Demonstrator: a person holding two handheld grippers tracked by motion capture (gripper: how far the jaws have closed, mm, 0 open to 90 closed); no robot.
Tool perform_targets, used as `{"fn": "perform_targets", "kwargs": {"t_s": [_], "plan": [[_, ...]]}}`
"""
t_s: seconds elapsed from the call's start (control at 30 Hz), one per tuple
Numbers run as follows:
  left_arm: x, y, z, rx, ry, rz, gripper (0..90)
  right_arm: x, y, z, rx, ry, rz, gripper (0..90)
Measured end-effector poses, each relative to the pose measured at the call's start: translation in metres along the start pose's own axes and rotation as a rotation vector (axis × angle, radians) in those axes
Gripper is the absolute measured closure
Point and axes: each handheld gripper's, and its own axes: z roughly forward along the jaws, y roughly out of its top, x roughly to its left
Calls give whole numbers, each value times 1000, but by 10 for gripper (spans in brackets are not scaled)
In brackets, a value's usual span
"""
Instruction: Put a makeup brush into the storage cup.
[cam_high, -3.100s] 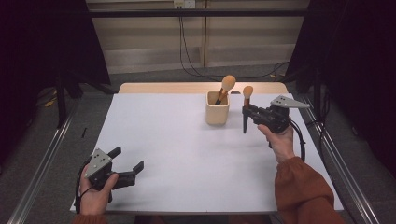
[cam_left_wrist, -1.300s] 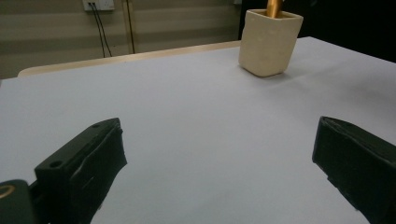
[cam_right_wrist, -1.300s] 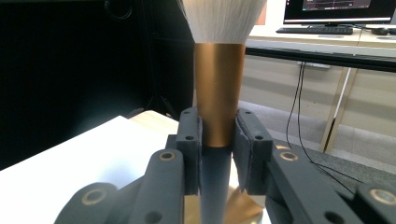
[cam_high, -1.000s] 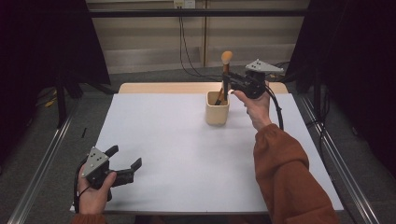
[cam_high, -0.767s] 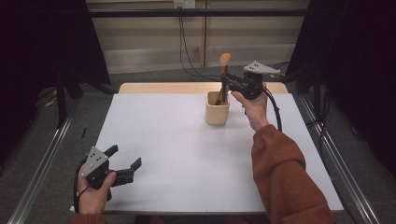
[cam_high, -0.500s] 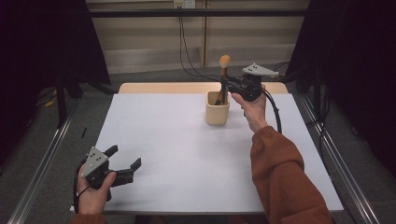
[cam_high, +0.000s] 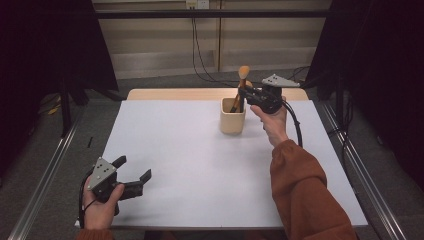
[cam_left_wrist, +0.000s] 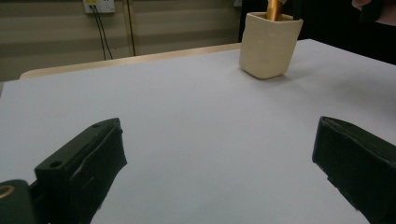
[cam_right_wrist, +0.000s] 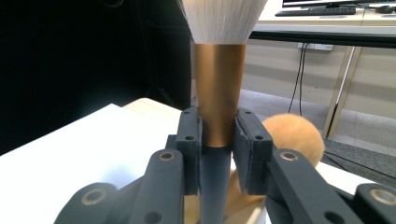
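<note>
At the lower left of the high view, the left claw (cam_high: 134, 175) is held just over the white desk (cam_high: 200, 165) with its jaws spread wide and empty. Farther off, at upper centre, the right claw (cam_high: 243, 92) is clamped on a makeup brush (cam_right_wrist: 219, 93) directly above the cream cup (cam_high: 233, 115), where a second brush (cam_right_wrist: 289, 135) is seen.

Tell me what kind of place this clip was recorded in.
Probably a lab or recording setup, not a home: a bare white table flanked by metal floor rails, black curtains at both sides, cables dropping from a wall socket, and a keyboard on a desk behind.
</note>
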Motion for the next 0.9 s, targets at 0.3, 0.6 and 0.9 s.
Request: {"fn": "perform_targets", "kwargs": {"t_s": [0.3,0.6,0.9], "plan": [[0,0,0,1,0,1,23,-1,-7,-1,8,-1,8,743],[0,0,0,1,-1,-4,23,-3,-20,0,25,-2,26,742],[0,0,0,1,0,1,23,-5,-28,0,53,2,27,742]]}}
